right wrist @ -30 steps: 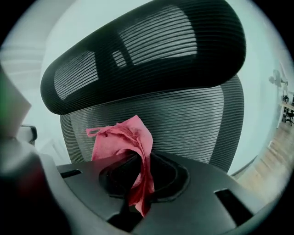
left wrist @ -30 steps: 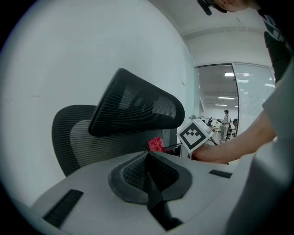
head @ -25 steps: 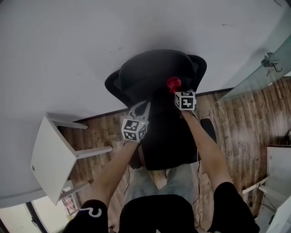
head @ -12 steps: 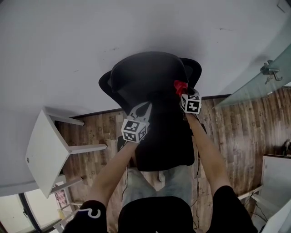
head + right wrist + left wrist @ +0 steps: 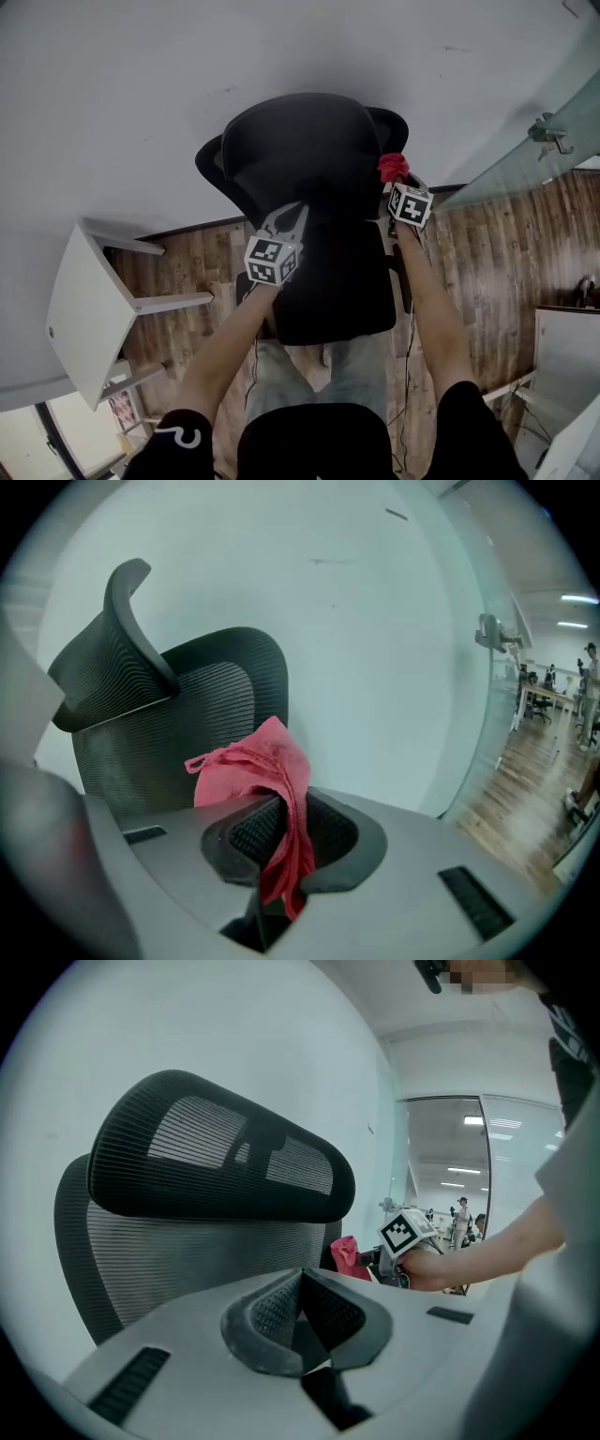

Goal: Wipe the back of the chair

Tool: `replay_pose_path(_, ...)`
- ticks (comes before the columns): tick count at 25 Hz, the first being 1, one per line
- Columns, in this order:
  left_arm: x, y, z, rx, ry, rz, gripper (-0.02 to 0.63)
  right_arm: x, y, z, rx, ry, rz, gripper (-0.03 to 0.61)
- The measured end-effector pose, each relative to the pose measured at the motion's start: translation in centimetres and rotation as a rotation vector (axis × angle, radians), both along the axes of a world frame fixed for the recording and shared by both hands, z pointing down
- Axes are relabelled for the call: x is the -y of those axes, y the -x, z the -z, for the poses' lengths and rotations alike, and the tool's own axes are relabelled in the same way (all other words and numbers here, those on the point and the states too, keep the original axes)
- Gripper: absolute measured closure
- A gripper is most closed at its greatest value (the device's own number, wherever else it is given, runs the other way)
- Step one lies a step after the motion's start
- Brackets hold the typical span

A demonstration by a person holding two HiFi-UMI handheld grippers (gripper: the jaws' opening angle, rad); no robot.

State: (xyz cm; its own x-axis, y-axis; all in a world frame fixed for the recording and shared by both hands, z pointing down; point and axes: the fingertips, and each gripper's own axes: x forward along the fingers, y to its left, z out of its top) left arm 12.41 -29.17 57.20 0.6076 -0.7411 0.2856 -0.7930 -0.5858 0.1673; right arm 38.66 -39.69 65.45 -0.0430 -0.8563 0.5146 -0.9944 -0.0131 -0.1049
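A black mesh office chair [image 5: 309,178] with a headrest [image 5: 216,1162] stands against a white wall, its back toward me. My right gripper [image 5: 398,180] is shut on a red cloth [image 5: 258,771], held at the right edge of the chair back [image 5: 202,724]; the cloth [image 5: 392,167] shows red above the marker cube. My left gripper [image 5: 292,217] hovers over the middle of the chair back, jaws together with nothing between them. From the left gripper view the cloth [image 5: 345,1255] and the right gripper [image 5: 375,1262] appear beside the chair's right side.
A white stool [image 5: 94,314] stands on the wood floor at the left. A glass partition [image 5: 534,150] with a metal fitting rises at the right. The white wall [image 5: 141,94] is directly behind the chair. My legs are just under the chair seat.
The right gripper with the red cloth has moved rightward and up, from the middle of the chair back to its right edge. The left gripper has stayed nearly in place.
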Motion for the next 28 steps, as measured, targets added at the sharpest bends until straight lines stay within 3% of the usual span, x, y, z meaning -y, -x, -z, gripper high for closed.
replay_pose_path(5,-0.9,2.6,-0.9,0.005,0.036,-0.010,0.589,-2.3,1.7,0.6,0.022,-0.014,-0.021,0.509)
replay_pose_path(10,-0.9,5.6,-1.1,-0.018,0.044,-0.016,0.589,-3.4,6.5,1.5,0.049,-0.069,-0.018,0.509)
replay_pose_path(20,-2.0,13.2,-2.4,-0.017,0.037,-0.036,0.589,-5.7,23.2,2.6,0.099,-0.145,0.156,0.509)
replay_pose_path(28,-2.7,21.1,-4.1,-0.013,0.037,0.002,0.589,-6.6,35.5,1.2,0.146,-0.135,0.301,0.509)
